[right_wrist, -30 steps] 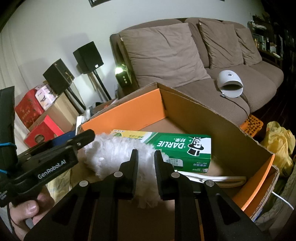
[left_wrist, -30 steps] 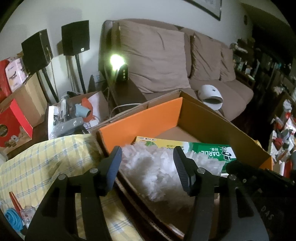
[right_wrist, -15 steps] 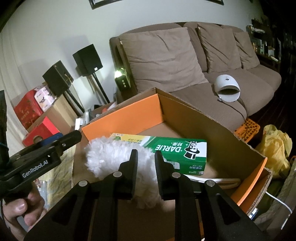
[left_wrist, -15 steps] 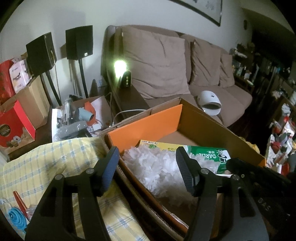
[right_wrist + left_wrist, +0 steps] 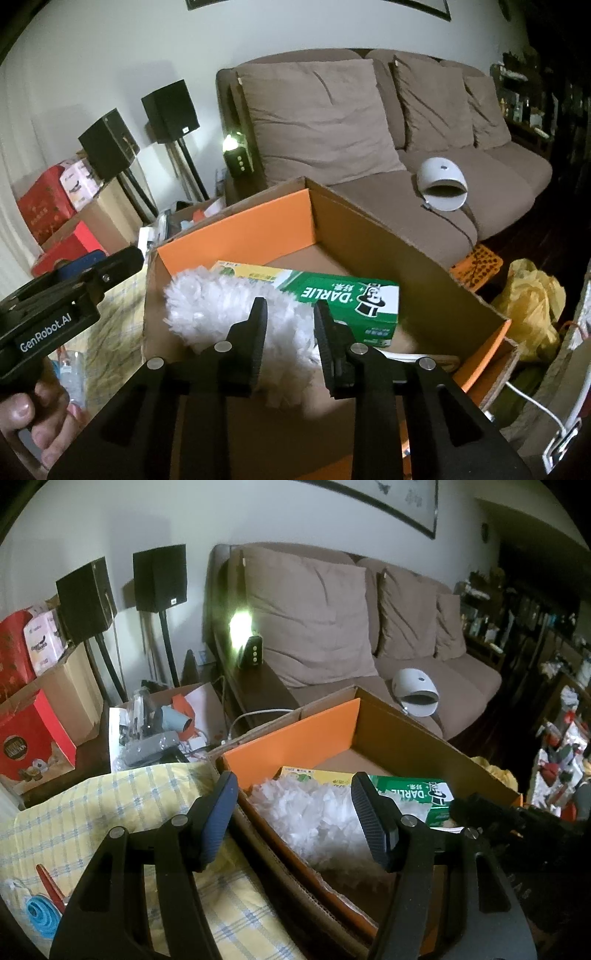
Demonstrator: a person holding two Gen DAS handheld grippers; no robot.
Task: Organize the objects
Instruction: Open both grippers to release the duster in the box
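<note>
Your white duster (image 5: pixel 221 310) and green toothpaste box (image 5: pixel 332 295) already lie inside the cardboard box (image 5: pixel 406 258). Your right hand-held gripper (image 5: pixel 290 332) has just been opening off the duster; your left hand-held gripper (image 5: pixel 291 812) hangs open, empty. Clutter on the yellow cloth (image 5: pixel 110 812) remains.

Both wrist cams close over cardboard box (image 5: pixel 406 738), angled down facing sofa (image 5: pixel 369 122); both share these.

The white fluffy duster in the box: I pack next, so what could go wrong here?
1. The right gripper has just been opening with the white fluffy duster between its fingers; fibres may snag and lift out on withdrawal.
2. The duster partly covers the green Darlie box, so it may hide or jam it.
3. The cardboard box sits beside the sofa; a pull could shift it.
</note>
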